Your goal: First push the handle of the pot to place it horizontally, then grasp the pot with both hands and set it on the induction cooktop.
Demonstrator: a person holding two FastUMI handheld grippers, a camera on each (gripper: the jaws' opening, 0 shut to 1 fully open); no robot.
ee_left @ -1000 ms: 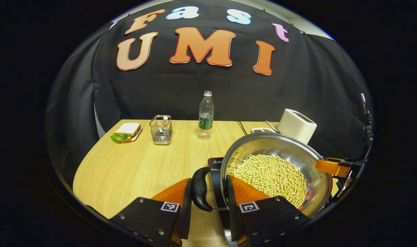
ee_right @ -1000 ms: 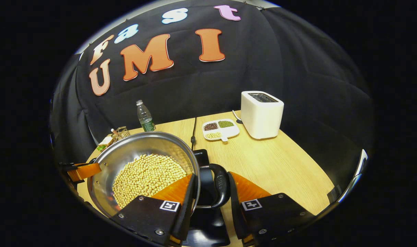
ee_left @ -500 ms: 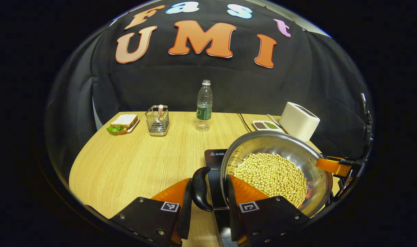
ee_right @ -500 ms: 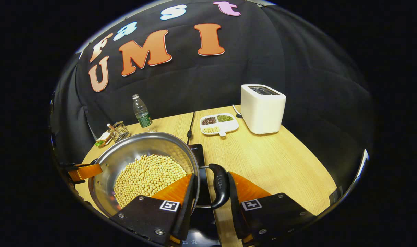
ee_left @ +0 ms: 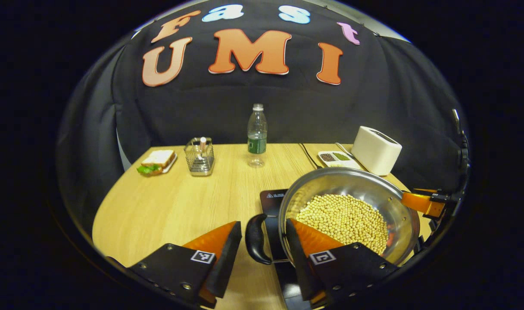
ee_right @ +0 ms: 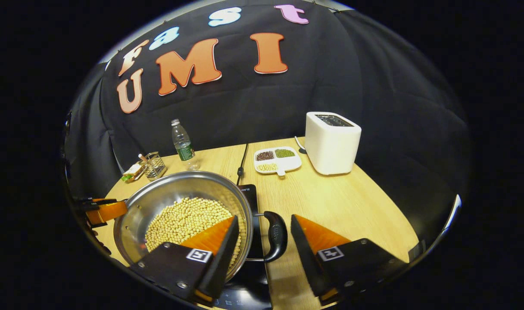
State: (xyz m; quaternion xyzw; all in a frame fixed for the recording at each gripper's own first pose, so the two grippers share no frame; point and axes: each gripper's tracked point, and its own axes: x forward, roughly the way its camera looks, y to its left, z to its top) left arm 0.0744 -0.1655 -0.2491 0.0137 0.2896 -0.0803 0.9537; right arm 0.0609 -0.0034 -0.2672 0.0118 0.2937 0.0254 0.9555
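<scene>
Left gripper (ee_left: 262,241) and right gripper (ee_right: 264,234) both stand released, fingers spread clear of the handles of the soybean-filled pot (ee_left: 350,211), which apparently rests on the induction cooktop (ee_right: 251,193). Draw both straight back, level, without nudging a handle.

Across my light wooden table (ee_left: 167,206), a sandwich with green lettuce on a small plate (ee_left: 157,162) sits at the far left corner. Just beside it stands a wire metal basket (ee_left: 199,156), then a clear plastic water bottle with a green label (ee_left: 257,134). Further right I see a white divided dish of beans (ee_right: 276,159) beside a white toaster (ee_right: 332,142).
</scene>
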